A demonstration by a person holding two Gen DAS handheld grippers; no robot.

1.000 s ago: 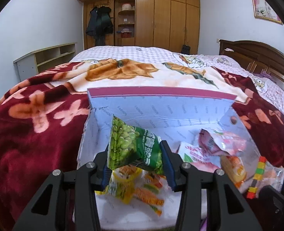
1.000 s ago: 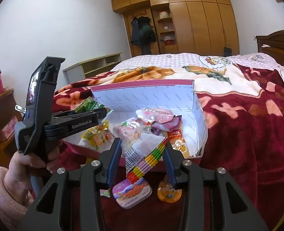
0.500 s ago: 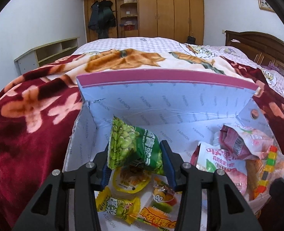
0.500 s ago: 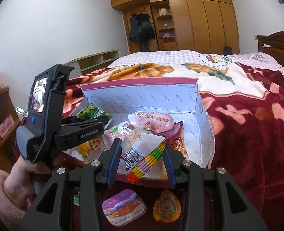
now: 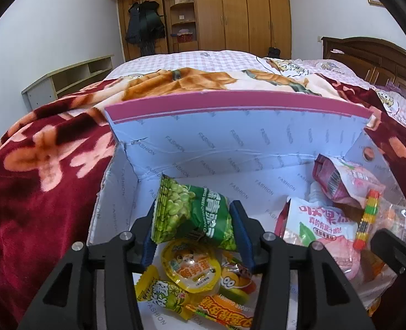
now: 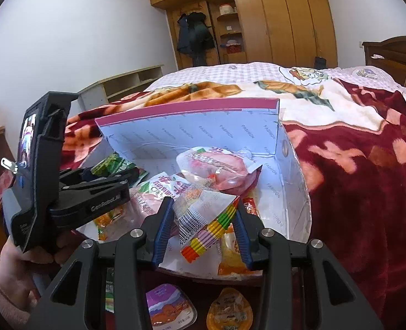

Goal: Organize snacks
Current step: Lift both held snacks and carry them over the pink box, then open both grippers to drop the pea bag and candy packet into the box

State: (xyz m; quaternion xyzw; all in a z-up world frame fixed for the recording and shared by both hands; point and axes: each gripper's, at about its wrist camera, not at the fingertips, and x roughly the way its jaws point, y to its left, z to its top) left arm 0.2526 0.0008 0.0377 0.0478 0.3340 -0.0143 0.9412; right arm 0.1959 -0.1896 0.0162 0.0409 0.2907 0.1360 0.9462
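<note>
An open cardboard box (image 5: 230, 104) with a pink rim and pale lining lies on the bed. Over its left half my left gripper (image 5: 193, 233) has a green pea packet (image 5: 192, 217) between its blue pads; the jaws are opening, though the pads still touch the packet. In the right wrist view that gripper (image 6: 115, 173) comes in from the left, held by a hand in a pink sleeve. My right gripper (image 6: 203, 220) is shut on a clear packet with a rainbow candy strip (image 6: 205, 214), over the box's near right edge (image 6: 299, 220). The strip (image 5: 366, 220) also shows in the left wrist view.
Several snacks lie in the box: a yellow jelly cup (image 5: 190, 269), pink bags (image 5: 346, 181), small sachets. Two sealed cups (image 6: 170, 305) (image 6: 229, 310) lie on the red flowered blanket (image 6: 368, 192) in front of the box. A wardrobe (image 6: 271, 22) and a low shelf (image 5: 65, 77) stand behind the bed.
Both grippers have moved forward and down over the box with their packets. The right one has passed from in front of the box to above its near edge.
</note>
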